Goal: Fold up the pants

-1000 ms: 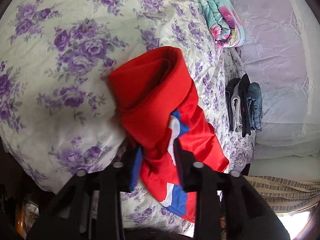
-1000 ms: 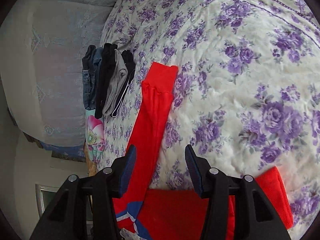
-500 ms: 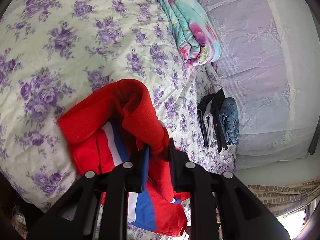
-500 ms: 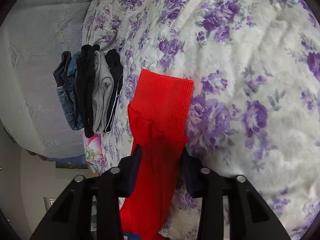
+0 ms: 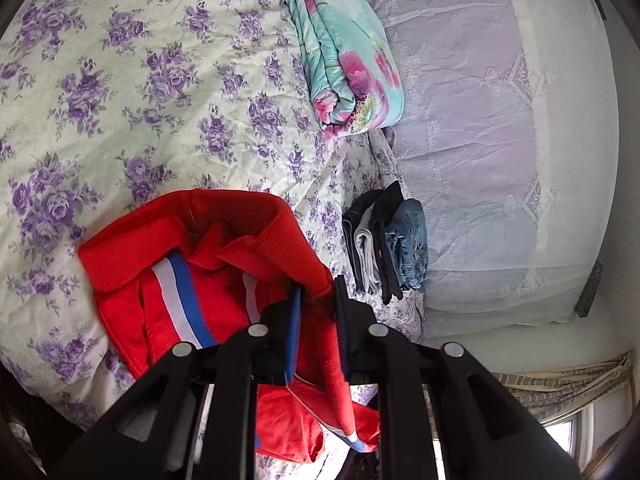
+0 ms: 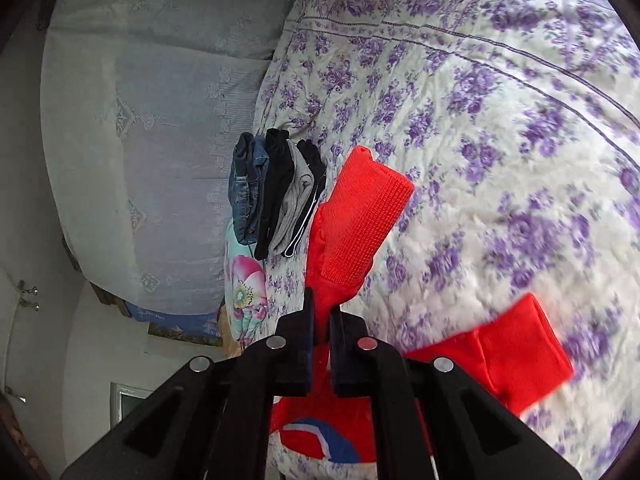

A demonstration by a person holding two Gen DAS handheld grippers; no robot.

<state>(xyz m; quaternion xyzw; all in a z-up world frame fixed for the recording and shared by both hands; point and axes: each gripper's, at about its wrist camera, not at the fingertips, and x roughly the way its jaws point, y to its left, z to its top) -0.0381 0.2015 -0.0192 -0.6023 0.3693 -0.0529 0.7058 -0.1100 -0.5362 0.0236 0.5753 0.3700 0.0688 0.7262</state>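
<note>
Red track pants [image 5: 168, 264] with a white and blue side stripe lie bunched on the floral bedspread [image 5: 120, 80]. My left gripper [image 5: 318, 300] is shut on the pants' ribbed waistband and holds it up. In the right wrist view, my right gripper [image 6: 322, 312] is shut on one red leg just below its ribbed cuff [image 6: 360, 216], lifted off the bed. The other cuff [image 6: 524, 348] lies on the bedspread [image 6: 500, 120] at lower right.
A stack of folded dark, grey and denim pants [image 5: 386, 240] sits near the bed's edge, also in the right wrist view [image 6: 276, 188]. A folded teal floral blanket [image 5: 344, 48] lies beyond it. A pale lace-covered surface [image 5: 500, 140] runs alongside the bed.
My right gripper has closed on the red leg near its cuff and lifted it. My left gripper has stayed shut on the waistband and drawn back, spreading the pants over the bedspread.
</note>
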